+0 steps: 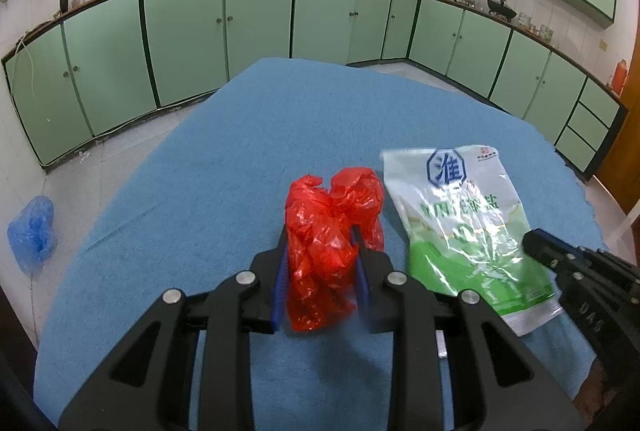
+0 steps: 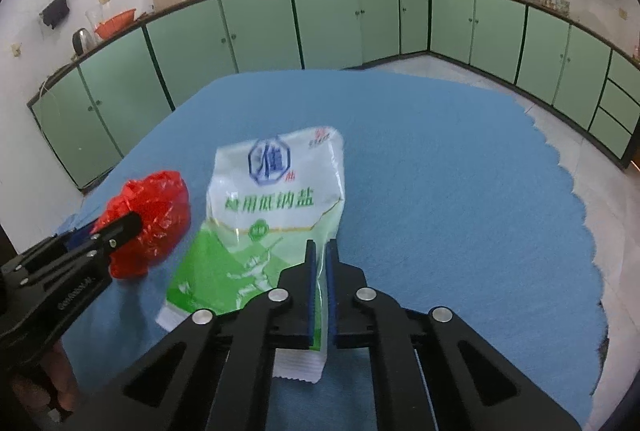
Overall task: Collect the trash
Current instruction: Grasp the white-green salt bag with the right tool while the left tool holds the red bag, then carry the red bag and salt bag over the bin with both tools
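A crumpled red plastic bag (image 1: 332,251) is clamped between the blue pads of my left gripper (image 1: 320,235), which is shut on it above the blue table cover (image 1: 208,167). To its right lies a flat white and green salt packet (image 1: 468,231). In the right wrist view my right gripper (image 2: 320,251) is shut on the near right edge of the salt packet (image 2: 276,203), which bends upward from the cloth. The left gripper (image 2: 120,227) with the red bag (image 2: 156,207) shows at the left there. The right gripper's finger (image 1: 560,255) enters at the right of the left wrist view.
The blue cover (image 2: 460,191) has a scalloped edge on the right. Green cabinets (image 1: 180,31) run around the kitchen beyond the table. A blue plastic bag (image 1: 32,231) lies on the tiled floor at the left.
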The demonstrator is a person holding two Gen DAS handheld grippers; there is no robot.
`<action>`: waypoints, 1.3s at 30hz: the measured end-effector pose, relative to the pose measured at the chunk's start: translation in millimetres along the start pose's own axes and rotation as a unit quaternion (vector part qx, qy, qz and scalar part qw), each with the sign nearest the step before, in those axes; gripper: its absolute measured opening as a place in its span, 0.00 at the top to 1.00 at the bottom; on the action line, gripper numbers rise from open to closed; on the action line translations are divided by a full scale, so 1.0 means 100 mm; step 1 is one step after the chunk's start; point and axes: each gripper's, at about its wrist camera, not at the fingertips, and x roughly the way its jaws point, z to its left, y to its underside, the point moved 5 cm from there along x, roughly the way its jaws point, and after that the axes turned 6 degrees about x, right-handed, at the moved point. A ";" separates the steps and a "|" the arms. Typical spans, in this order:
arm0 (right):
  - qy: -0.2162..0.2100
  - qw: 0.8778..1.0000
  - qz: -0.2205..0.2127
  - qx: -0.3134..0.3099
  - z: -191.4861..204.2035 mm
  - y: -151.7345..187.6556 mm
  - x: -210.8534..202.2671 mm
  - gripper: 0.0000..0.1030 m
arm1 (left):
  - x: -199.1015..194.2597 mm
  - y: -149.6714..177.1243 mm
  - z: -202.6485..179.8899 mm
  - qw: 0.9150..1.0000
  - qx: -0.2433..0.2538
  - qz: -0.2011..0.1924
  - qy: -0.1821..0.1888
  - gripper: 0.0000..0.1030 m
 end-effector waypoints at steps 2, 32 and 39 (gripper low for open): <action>0.004 1.000 -0.007 0.004 -0.05 -0.04 -0.06 0.97 | -0.03 -0.02 -0.04 1.000 0.003 -0.005 0.004 0.75; 0.021 0.999 0.050 -0.001 -0.27 0.11 0.16 0.94 | 0.07 -0.05 -0.14 1.000 0.018 0.003 0.024 0.75; 0.002 1.000 0.017 0.024 -0.32 -0.04 -0.02 0.98 | 0.04 -0.05 -0.19 0.999 0.019 0.000 0.026 0.75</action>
